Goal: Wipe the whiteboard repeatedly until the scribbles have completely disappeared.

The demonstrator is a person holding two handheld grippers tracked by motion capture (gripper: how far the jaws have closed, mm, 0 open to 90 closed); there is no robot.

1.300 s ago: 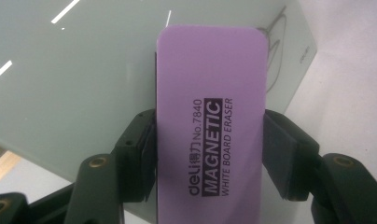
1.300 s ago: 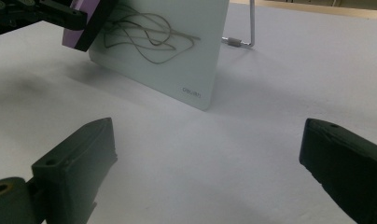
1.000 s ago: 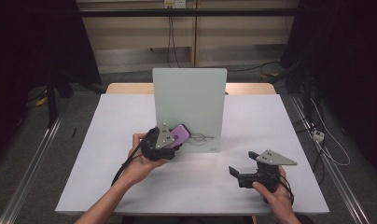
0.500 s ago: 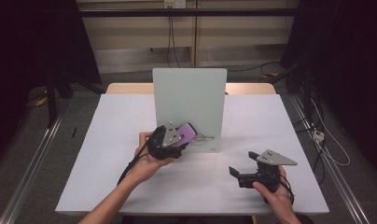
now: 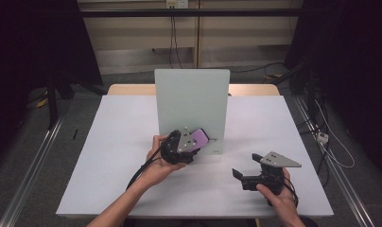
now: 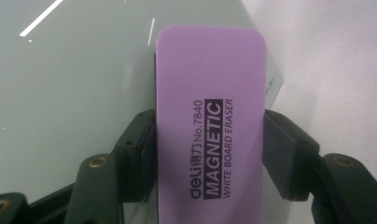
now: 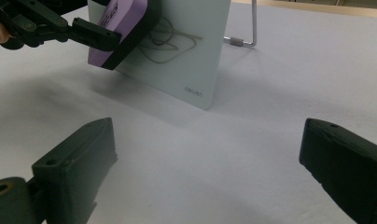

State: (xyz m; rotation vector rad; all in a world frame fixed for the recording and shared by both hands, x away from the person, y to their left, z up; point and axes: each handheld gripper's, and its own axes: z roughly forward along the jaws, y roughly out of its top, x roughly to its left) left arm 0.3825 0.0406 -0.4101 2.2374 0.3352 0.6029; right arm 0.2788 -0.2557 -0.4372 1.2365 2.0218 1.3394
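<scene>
Left gripper (image 5: 195, 144) clenched on a purple eraser (image 6: 209, 135), one black jaw pressed against each long side. Eraser is a flat block with rounded corners, smooth purple top printed "MAGNETIC WHITE BOARD ERASER", dark underside seen in the right gripper view (image 7: 123, 28). It lies against the lower front face of the whiteboard (image 5: 191, 101), over part of a grey looping scribble (image 7: 170, 42) drawn there. Left hand (image 5: 158, 163) wraps the gripper body just in front of the whiteboard, cable trailing back along the forearm.

Right gripper (image 5: 241, 177) released, jaws spread wide and holding nothing. It sits in the right hand (image 5: 279, 198) on the table (image 5: 108, 142), in front of the whiteboard and off to its right, well apart from it. Grey three-cornered plate on top.

Whiteboard is a pale glassy panel with rounded corners, standing near upright at mid-table, small logo at its lower right corner. A thin metal wire leg (image 7: 245, 32) props it from behind. Surface glossy; streaks of reflected light show in the left gripper view.

Table is matte white, smooth, with a wood strip at the far edge behind the whiteboard. Wide bare tabletop to the left and right of the whiteboard, and a bare stretch between the whiteboard and the right gripper. Floor around the table is grey, with cables (image 5: 321, 135) to the right of the whiteboard's side.
</scene>
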